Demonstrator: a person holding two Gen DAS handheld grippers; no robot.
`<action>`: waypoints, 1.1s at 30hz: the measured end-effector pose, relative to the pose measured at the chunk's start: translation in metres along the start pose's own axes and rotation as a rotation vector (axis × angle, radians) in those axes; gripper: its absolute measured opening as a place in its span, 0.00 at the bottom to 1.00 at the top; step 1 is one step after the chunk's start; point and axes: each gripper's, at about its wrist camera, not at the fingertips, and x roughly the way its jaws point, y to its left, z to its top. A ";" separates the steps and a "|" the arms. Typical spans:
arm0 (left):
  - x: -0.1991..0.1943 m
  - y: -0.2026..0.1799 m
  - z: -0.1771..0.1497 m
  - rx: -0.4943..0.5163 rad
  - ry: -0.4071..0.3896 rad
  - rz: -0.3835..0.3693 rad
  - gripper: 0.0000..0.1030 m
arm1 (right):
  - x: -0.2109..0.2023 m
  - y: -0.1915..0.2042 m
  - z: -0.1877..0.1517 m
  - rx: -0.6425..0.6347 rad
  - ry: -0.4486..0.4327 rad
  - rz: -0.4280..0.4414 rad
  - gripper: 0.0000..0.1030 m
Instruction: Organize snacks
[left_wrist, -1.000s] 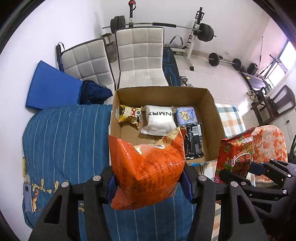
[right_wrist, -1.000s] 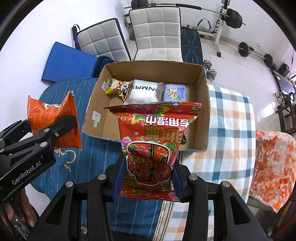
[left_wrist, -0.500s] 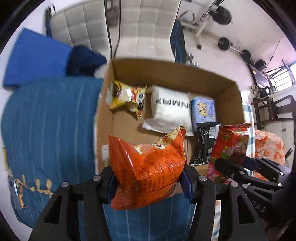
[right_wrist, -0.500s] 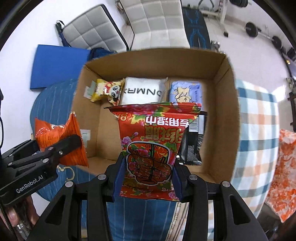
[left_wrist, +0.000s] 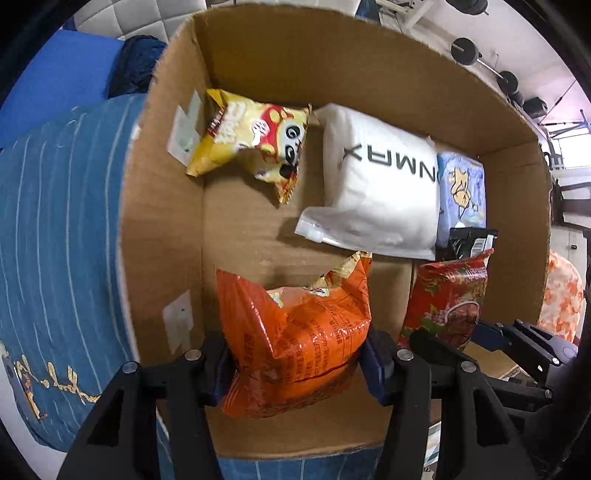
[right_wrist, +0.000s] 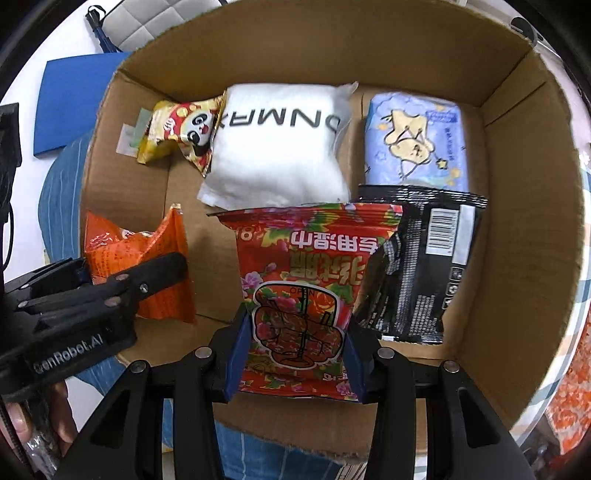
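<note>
Both grippers have moved forward since a second ago, when they hovered short of the cardboard box (right_wrist: 517, 258) over the blue striped cloth (left_wrist: 66, 221); now the two bags they carry sit inside the box walls, over its near half. The box fills both views, where before chairs and gym gear showed behind it.

The left gripper (left_wrist: 295, 363) is clenched on an orange bag (left_wrist: 295, 332), crinkled and puffy, with fine dark print too small to read; it is at the near left of the box. The right gripper (right_wrist: 295, 354) is clamped on a red bag (right_wrist: 306, 280) with a flower pattern, large yellow Chinese characters seen upside down and the word "OPEN" above a line drawing. It hangs near the middle, just right of the orange bag.

Along the far wall lie a yellow bag (right_wrist: 181, 129) with a cartoon panda face, a white pouch (right_wrist: 280, 147) printed "NMAX" in black, read upside down with its start hidden, and a pale blue pack (right_wrist: 417, 144) with a yellow cartoon figure and stars. A black packet (right_wrist: 417, 266) with a white barcode label lies at the near right, touching the red bag's edge. The body of the left gripper reads "GenRobot.AI" in the right wrist view.
</note>
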 end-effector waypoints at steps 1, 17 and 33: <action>0.002 -0.001 0.000 0.000 0.002 0.001 0.53 | 0.003 0.001 0.001 -0.002 0.004 0.001 0.46; -0.028 -0.001 -0.003 -0.031 -0.021 -0.018 0.68 | -0.007 0.002 0.000 0.001 -0.001 -0.046 0.49; -0.104 -0.018 -0.066 0.013 -0.294 0.086 0.97 | -0.093 -0.006 -0.060 0.046 -0.214 -0.121 0.74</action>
